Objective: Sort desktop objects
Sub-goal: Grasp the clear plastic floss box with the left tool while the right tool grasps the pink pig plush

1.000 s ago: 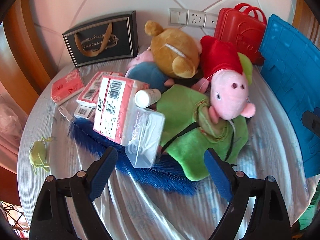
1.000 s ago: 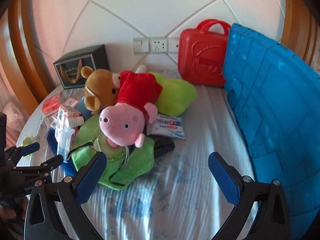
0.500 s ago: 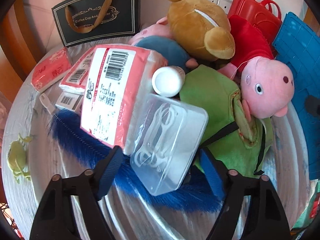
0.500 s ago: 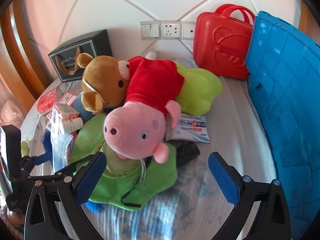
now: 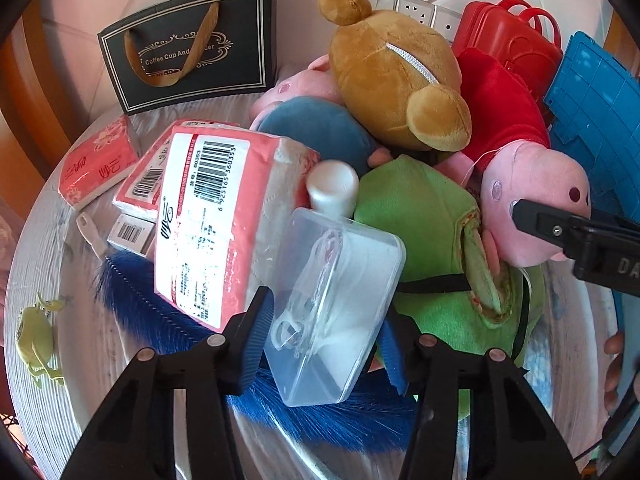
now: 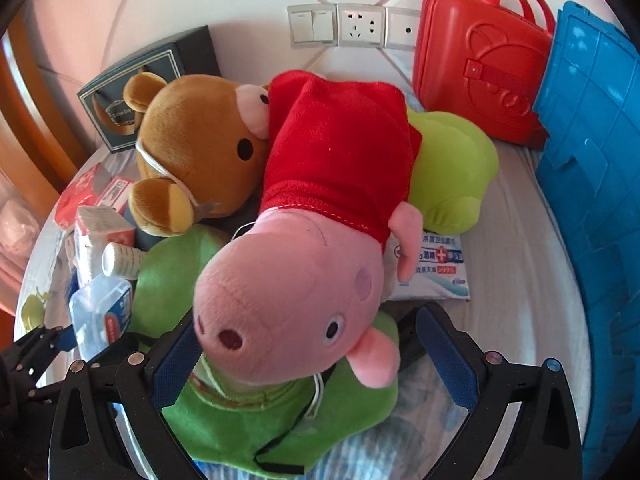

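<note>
A clear plastic box (image 5: 336, 300) of floss picks leans on a pink tissue pack (image 5: 204, 216) above a blue feather duster (image 5: 160, 312). My left gripper (image 5: 324, 344) straddles the box's near end; its jaws are closing and both blue pads meet the box's sides. The pink pig plush (image 6: 288, 300) in a red dress lies on a green plush (image 6: 280, 420). My right gripper (image 6: 310, 360) stands open with the pig's head between its pads. One black right finger (image 5: 580, 240) shows beside the pig in the left wrist view.
A brown bear plush (image 6: 200, 152), a white bottle (image 5: 334, 188), more tissue packs (image 5: 96, 160), a wipes pack (image 6: 436, 272) and a small green toy (image 5: 34, 340) crowd the round table. A black gift bag (image 5: 188, 44), red case (image 6: 480, 72) and blue crate (image 6: 592, 200) stand behind.
My left gripper came down over the clear box and its jaws narrowed onto it. My right gripper dropped forward until the pig's head sat between its open pads.
</note>
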A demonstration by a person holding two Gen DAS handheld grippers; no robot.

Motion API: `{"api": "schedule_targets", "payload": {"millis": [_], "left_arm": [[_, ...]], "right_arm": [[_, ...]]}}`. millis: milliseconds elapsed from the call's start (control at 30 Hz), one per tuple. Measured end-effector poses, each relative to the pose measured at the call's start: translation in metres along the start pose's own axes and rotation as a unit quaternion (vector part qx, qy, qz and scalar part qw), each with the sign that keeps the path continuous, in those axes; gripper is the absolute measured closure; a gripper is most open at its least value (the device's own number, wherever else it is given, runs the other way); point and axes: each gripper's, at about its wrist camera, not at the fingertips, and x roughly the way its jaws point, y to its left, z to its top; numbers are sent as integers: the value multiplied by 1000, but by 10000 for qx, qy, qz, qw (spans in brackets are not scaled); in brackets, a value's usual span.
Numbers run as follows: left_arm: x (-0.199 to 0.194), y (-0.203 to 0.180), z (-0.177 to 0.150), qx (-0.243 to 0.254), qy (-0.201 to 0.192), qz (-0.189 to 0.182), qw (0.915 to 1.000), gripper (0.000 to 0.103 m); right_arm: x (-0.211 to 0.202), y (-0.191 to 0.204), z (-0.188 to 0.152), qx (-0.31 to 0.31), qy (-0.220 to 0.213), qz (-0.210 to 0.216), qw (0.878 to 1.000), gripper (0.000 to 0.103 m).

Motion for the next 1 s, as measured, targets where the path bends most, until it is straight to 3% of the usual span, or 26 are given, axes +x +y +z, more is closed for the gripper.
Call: {"api": "schedule_targets", "payload": {"millis": [500, 567, 600, 633, 1000], "left_arm": [[-1, 2, 1, 40, -74, 34, 10000, 60], [-6, 2, 1, 55, -129, 64, 9999, 64], [-9, 2, 1, 59, -169, 62, 9998, 64], [-13, 1, 2, 68, -211, 58, 9997, 65], [-73, -34, 3, 416, -757, -58, 9962, 67]], "right_arm": [[29, -2, 9, 71, 180, -159, 9997, 0], [29, -3, 8, 90, 133, -178, 9997, 12], [29, -3, 7, 106, 123, -104, 9998, 25], [28, -3, 7, 134, 114, -25, 9998, 28], [-28, -17, -13, 183, -253, 154, 9994, 36]]}}
